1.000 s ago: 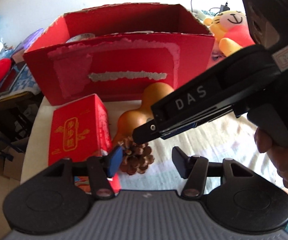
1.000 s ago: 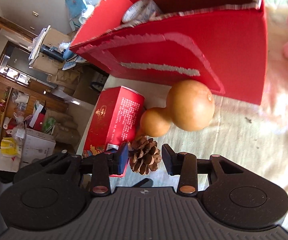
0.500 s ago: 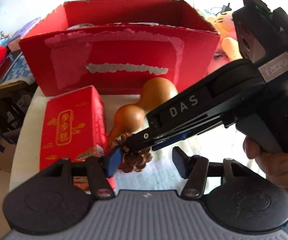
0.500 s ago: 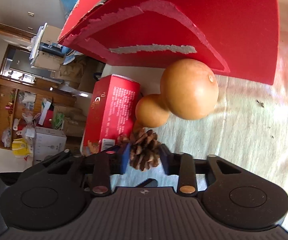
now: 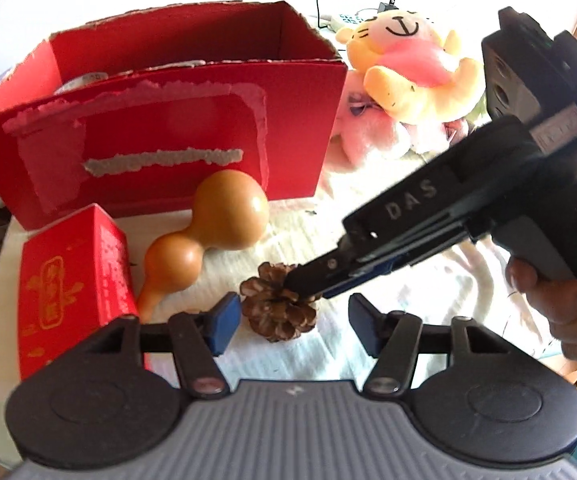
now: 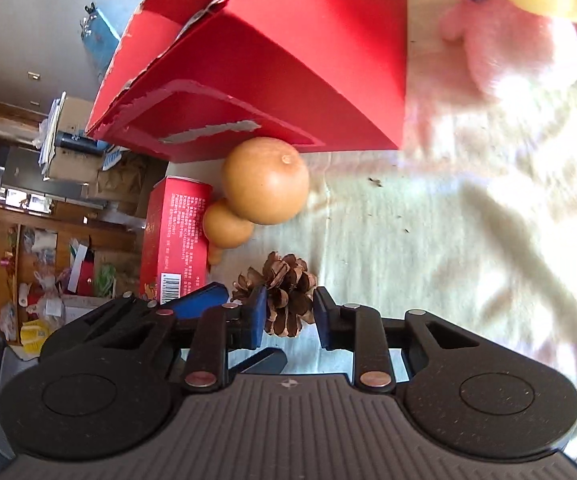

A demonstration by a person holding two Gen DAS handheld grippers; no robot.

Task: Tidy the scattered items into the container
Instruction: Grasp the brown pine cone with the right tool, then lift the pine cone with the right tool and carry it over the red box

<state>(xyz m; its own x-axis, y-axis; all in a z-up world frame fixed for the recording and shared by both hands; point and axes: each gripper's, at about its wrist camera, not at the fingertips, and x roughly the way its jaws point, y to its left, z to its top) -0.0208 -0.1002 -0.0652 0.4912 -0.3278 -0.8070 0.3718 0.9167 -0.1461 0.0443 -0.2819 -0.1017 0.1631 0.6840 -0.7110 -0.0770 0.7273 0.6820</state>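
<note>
Brown pinecone (image 5: 278, 312) near open red box (image 5: 160, 152)

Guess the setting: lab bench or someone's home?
Most likely a lived-in home. The table wears a pale cloth and holds plush toys beside the red box. Behind it the right wrist view shows cluttered wooden shelves and stacked cartons.

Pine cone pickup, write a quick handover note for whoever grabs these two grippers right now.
Right gripper: shut on the brown pine cone, just off the gourd.
Left gripper: open, holding nothing.
On the cloth before the big red cardboard box: tan wooden gourd and small red carton.
Done: something pale already sits in the box.
Left: box the cone, gourd and carton.
</note>
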